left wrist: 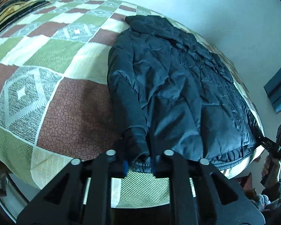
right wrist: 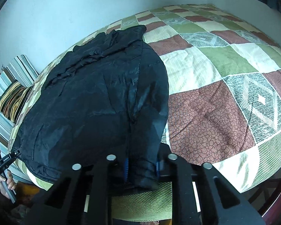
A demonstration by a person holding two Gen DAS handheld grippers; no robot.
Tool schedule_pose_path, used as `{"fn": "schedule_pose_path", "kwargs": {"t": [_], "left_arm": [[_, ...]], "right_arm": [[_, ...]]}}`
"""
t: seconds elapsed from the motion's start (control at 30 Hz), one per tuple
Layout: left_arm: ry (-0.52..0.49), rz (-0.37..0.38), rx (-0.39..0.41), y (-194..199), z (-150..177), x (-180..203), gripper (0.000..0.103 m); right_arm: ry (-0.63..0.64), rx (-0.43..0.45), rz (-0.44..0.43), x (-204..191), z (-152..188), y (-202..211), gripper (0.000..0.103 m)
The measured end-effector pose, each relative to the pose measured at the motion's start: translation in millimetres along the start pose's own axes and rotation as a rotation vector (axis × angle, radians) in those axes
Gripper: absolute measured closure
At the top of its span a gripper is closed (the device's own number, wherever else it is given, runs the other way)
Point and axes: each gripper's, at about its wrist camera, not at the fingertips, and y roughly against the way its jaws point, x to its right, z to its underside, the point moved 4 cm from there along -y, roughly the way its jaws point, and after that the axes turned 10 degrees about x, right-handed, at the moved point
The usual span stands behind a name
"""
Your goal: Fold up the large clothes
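A dark puffer jacket (left wrist: 174,86) lies spread on my bed's patchwork quilt (left wrist: 46,60), its hem at the near edge. My left gripper (left wrist: 139,164) is clamped on the hem beside a sleeve cuff. My right gripper (right wrist: 142,166) is clamped on the hem at the opposite corner. A striped pillow (right wrist: 11,101) sits beyond.

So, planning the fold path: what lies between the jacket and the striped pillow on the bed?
Only bare patchwork bedspread separates the jacket from the striped pillow; the left wrist view shows this stretch best.
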Motion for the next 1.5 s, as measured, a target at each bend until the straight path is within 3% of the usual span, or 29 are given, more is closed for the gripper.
{"fn": "schedule_pose_path", "kwargs": {"t": [0.13, 0.3, 0.43, 0.63, 0.8, 1.03, 1.3, 1.5], "left_arm": [[-0.004, 0.019, 0.057, 18.5, -8.2, 8.0, 0.092], [0.038, 0.084, 0.162, 55.6, -34.5, 18.5, 0.093], [0.049, 0.123, 0.224, 71.5, -60.7, 31.1, 0.093], [0.107, 0.164, 0.248, 58.3, -113.0, 39.0, 0.093], [0.139, 0.157, 0.277, 25.3, -171.7, 43.6, 0.093], [0.140, 0.069, 0.226, -63.4, -232.4, 50.5, 0.093], [0.111, -0.041, 0.113, -177.9, -252.0, 45.7, 0.093], [0.077, -0.101, 0.038, -227.4, -248.9, 39.6, 0.092]], "right_arm": [[-0.010, 0.025, -0.029, -4.2, -2.8, 9.5, 0.089], [-0.072, 0.067, -0.131, -11.6, -18.7, 30.5, 0.091], [-0.096, 0.116, -0.211, -24.2, -44.5, 43.9, 0.091], [-0.137, 0.168, -0.301, -37.8, -100.0, 37.7, 0.092], [-0.166, 0.181, -0.347, -51.2, -153.8, 11.2, 0.092], [-0.194, 0.133, -0.297, -67.4, -212.4, -79.4, 0.092], [-0.206, 0.025, -0.193, -63.6, -228.5, -185.5, 0.092], [-0.214, -0.035, -0.136, -57.0, -218.9, -235.7, 0.092]]}}
